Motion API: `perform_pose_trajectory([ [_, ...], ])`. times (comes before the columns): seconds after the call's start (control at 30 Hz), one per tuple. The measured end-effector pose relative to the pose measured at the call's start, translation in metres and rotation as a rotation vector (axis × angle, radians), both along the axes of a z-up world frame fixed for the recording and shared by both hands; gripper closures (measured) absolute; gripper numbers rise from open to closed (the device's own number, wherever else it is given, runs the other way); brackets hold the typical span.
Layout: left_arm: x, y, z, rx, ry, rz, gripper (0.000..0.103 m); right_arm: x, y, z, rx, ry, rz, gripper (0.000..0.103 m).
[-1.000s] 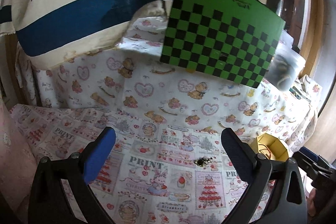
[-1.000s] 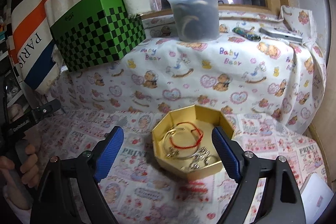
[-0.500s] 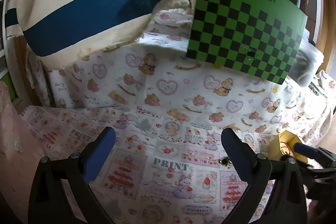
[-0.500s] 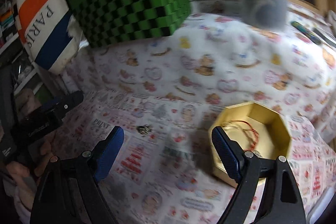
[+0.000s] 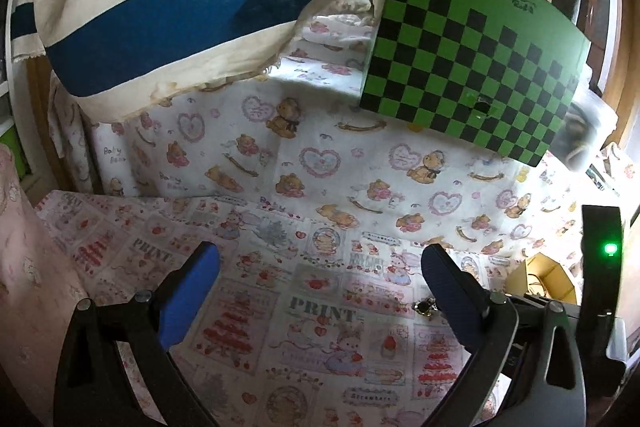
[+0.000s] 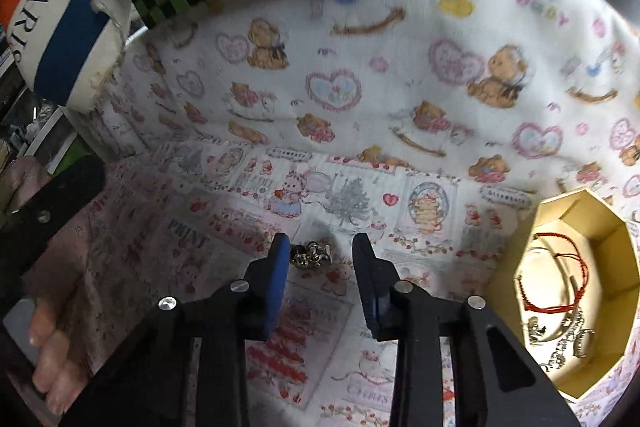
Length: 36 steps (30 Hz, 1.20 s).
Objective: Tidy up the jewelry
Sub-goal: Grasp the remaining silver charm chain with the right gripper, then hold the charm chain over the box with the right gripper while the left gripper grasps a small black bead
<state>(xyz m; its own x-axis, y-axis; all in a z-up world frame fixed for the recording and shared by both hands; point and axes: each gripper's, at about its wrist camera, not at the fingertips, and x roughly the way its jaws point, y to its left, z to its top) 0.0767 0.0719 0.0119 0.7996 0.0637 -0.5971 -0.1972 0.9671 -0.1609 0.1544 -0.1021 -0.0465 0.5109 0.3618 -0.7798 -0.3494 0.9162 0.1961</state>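
A small silver trinket (image 6: 311,254) lies on the printed cloth between the blue pads of my right gripper (image 6: 320,251). Those jaws are closing around it, with a gap still showing on the trinket's right side. The same trinket (image 5: 425,305) shows in the left wrist view, just beside the right finger of my left gripper (image 5: 320,267), which stands wide open with nothing in it. At the right sits a gold octagonal box (image 6: 624,291) holding a red cord bracelet (image 6: 552,279) and silver pieces. In the left wrist view the gold box (image 5: 556,281) is half hidden behind the right gripper's body.
A green-and-black checkered box (image 5: 476,75) and a striped "PARIS" bag (image 5: 160,3) rest on the raised ledge behind, draped in bear-print cloth (image 6: 400,79). A clear plastic tub (image 5: 584,131) stands at the far right. A person's hand (image 6: 48,359) holds the left gripper's handle.
My right gripper swung left from over the gold box, came down at the silver trinket, and its jaws narrowed around it. The left gripper tilted slightly and stayed open.
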Motion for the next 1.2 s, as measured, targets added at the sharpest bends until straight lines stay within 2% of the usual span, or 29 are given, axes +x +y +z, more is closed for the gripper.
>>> perform_pose_trajectory([
  [0.17,-0.002,0.000,0.000,-0.042,0.010,0.000,0.003,0.007,0.003,-0.009,0.022,0.029,-0.006,0.072],
  [0.23,-0.002,-0.001,0.000,-0.026,0.010,0.008,0.003,0.008,0.004,-0.012,0.038,0.036,0.000,0.078],
  [0.27,-0.002,-0.001,0.000,-0.022,0.010,0.010,0.003,0.008,0.004,-0.011,0.047,0.037,0.005,0.086],
  [0.47,-0.001,-0.002,-0.001,-0.026,0.009,-0.004,0.003,-0.003,-0.002,-0.004,0.051,0.030,-0.002,0.086],
  [0.67,-0.001,-0.015,-0.003,-0.009,-0.034,-0.060,0.003,-0.032,-0.033,0.029,0.081,-0.060,-0.016,0.086],
  [0.83,0.015,-0.039,-0.017,-0.030,-0.017,-0.211,0.004,-0.060,-0.076,0.058,0.068,-0.202,-0.085,0.086],
  [0.93,0.023,-0.049,-0.028,-0.083,0.007,-0.310,0.018,-0.073,-0.101,0.065,0.078,-0.237,-0.114,0.086],
  [1.0,0.028,-0.052,-0.035,-0.112,0.034,-0.334,0.033,-0.075,-0.118,0.065,0.141,-0.209,-0.126,0.086],
  [1.07,0.032,-0.055,-0.042,-0.129,0.070,-0.340,0.045,-0.075,-0.127,0.064,0.181,-0.184,-0.144,0.086],
  [1.2,0.034,-0.059,-0.050,-0.105,0.102,-0.322,0.045,-0.077,-0.134,0.062,0.134,-0.216,-0.180,0.086],
])
